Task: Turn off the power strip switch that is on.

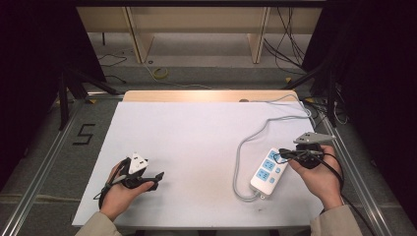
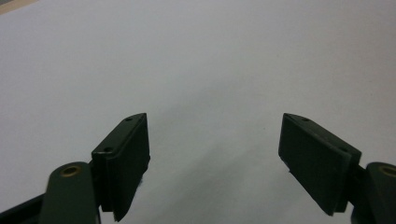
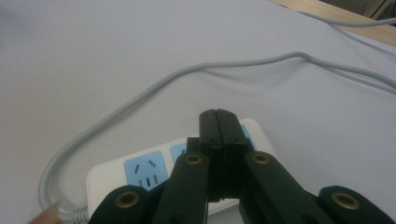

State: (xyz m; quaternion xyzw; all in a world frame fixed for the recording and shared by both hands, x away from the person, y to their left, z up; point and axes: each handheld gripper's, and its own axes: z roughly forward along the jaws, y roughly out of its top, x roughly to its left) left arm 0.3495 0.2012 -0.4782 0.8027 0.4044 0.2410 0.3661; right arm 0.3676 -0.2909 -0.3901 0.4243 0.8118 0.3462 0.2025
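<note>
White sheeting (image 1: 196,142) covers the desk (image 1: 206,95), whose wooden edge shows along the far side. One power strip (image 1: 266,170) lies on the sheet at the right, white with blue socket faces; the high view shows three blue faces and a small blue button beside them. Its long axis runs from near-left to far-right, with the cable end toward the person. One grey cable (image 1: 239,162) leaves that near end, loops round the strip's left side and snakes off to the desk's far right corner.

Two grippers are in use, one per hand. The right gripper (image 1: 282,154) points left, its jaws pressed together with nothing between them, their tips over the far end of the strip; whether they touch it I cannot tell. The right hand (image 1: 317,174) grips it from behind, forearm coming in from the bottom right. The left gripper (image 1: 156,178) sits low over the sheet near the desk's near left, pointing right, jaws wide apart and empty, well apart from the strip. The left hand (image 1: 120,189) wraps its handle.
</note>
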